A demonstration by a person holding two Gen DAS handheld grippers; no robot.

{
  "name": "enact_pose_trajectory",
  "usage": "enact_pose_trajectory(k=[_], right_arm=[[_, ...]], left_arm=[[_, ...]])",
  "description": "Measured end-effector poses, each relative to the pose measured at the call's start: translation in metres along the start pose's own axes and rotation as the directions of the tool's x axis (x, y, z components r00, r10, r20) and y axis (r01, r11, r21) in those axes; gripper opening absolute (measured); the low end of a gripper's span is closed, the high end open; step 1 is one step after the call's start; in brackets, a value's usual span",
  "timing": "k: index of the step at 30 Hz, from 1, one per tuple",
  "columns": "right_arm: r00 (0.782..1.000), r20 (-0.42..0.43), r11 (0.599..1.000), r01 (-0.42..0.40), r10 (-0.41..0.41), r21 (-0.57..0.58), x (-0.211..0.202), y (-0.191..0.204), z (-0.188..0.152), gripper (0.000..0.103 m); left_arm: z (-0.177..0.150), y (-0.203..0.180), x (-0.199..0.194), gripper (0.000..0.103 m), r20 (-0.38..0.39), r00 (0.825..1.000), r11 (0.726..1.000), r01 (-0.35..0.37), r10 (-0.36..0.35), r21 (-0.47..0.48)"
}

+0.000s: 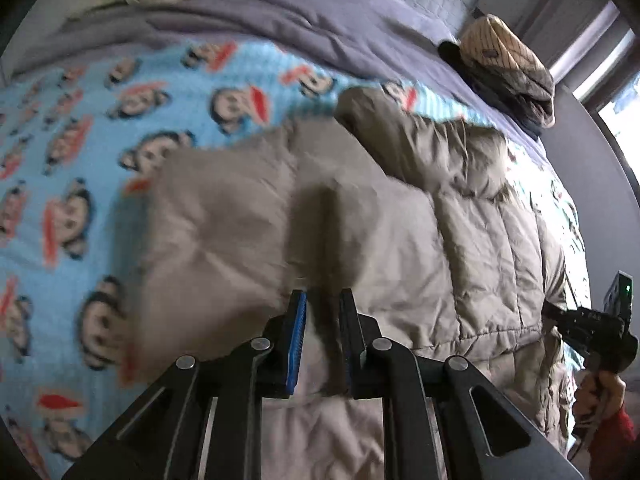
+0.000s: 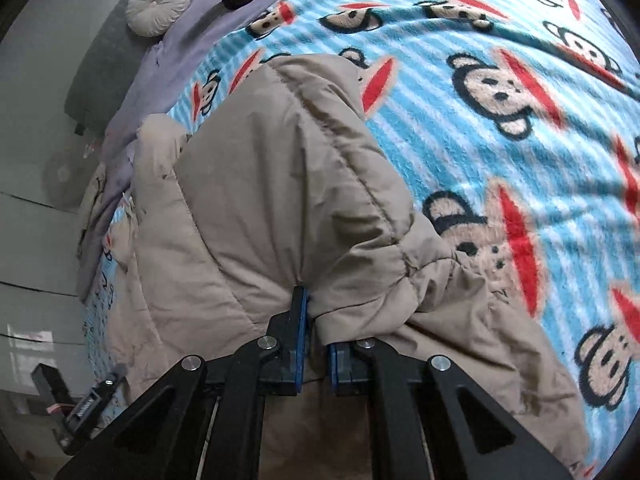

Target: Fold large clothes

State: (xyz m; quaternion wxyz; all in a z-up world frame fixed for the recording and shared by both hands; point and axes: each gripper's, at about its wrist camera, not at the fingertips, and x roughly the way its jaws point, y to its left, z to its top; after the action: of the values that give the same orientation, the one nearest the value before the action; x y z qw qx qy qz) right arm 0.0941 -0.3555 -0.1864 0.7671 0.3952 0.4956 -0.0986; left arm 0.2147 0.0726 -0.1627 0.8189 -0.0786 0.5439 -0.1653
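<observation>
A beige quilted coat [image 1: 460,240] lies spread on a bed, over a blue monkey-print blanket [image 1: 80,140] that covers its middle. The left tongs [image 1: 323,320] are closed on a raised fold of the coat, the fabric pinched between the blue pads. The right tongs [image 2: 318,328] are likewise clamped on a bunched edge of the coat, which rises away from them toward the blanket. Toward the bed's far edge, a purple sheet [image 1: 320,28] carries a folded pile of clothes [image 1: 508,64] and a round cushion [image 2: 158,4].
</observation>
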Motion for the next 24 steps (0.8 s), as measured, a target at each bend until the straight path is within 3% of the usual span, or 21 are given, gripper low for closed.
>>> enact_pose_trajectory(k=[6, 8, 11, 14, 18, 21, 24], right_arm=[[1.000, 0.006, 1.000, -0.009, 0.009, 0.008, -0.004, -0.009, -0.007, 0.010], [1.000, 0.006, 1.000, -0.001, 0.001, 0.002, -0.005, -0.006, -0.008, 0.010], [0.999, -0.032, 0.999, 0.025, -0.026, -0.048, -0.009, 0.004, -0.009, 0.014], [0.996, -0.067, 0.984, 0.044, -0.056, -0.175, -0.028, 0.024, -0.013, 0.016], [0.999, 0.043, 0.943, -0.012, 0.027, -0.332, -0.078, 0.047, -0.012, 0.022], [0.993, 0.116, 0.954, 0.018, 0.018, -0.299, -0.086, 0.044, 0.015, 0.023], [0.994, 0.096, 0.974, -0.021, 0.043, -0.224, -0.064, 0.033, 0.044, 0.023]], left_arm=[[0.021, -0.018, -0.019, 0.018, 0.052, 0.996, 0.997, 0.065, -0.066, 0.029], [0.025, -0.035, -0.003, 0.018, 0.042, 0.999, 0.996, 0.028, -0.031, 0.080], [0.020, -0.038, 0.042, 0.018, -0.008, 0.994, 0.990, -0.109, 0.110, 0.089], [0.013, -0.019, 0.061, 0.018, -0.046, 0.996, 0.997, -0.071, 0.071, 0.005], [0.015, -0.020, 0.063, 0.018, -0.044, 0.996, 0.996, -0.082, 0.083, 0.028], [0.016, -0.023, 0.065, 0.018, -0.047, 0.994, 0.994, -0.100, 0.102, 0.049], [0.017, -0.022, 0.067, 0.018, -0.045, 0.993, 0.993, -0.105, 0.107, 0.050]])
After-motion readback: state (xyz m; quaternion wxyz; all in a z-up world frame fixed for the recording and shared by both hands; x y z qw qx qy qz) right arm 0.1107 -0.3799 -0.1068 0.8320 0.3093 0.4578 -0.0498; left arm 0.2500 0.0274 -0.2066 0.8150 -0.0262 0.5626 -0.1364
